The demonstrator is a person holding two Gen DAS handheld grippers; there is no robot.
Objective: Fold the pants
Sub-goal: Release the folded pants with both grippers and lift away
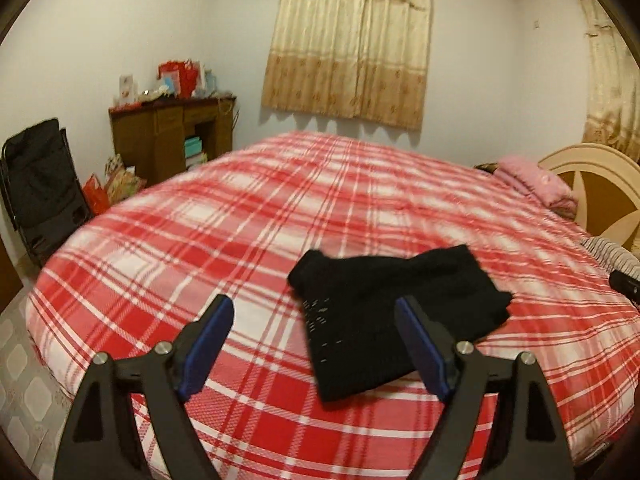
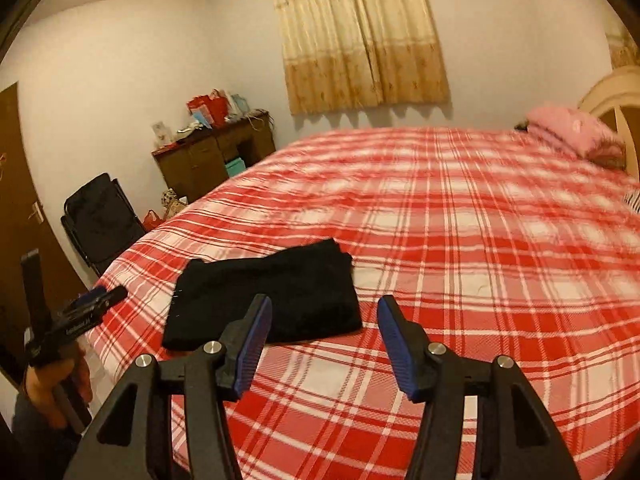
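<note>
Both claws hang above the bed [image 1: 360, 200], jaws spread wide, gripping nothing: left gripper [image 1: 314, 312], right gripper [image 2: 324, 312]. The black pants [image 2: 268, 296] lie folded on the bed.

- Left wrist view: above bed's [image 1: 360, 200] near edge, facing across toward curtain [image 1: 348, 40] wall.
- Right wrist view: similar height, same heading, set further right.
- Shared: black pants [image 1: 384, 320] [image 2: 268, 292], wooden desk [image 1: 172, 136] [image 2: 212, 160].
</note>
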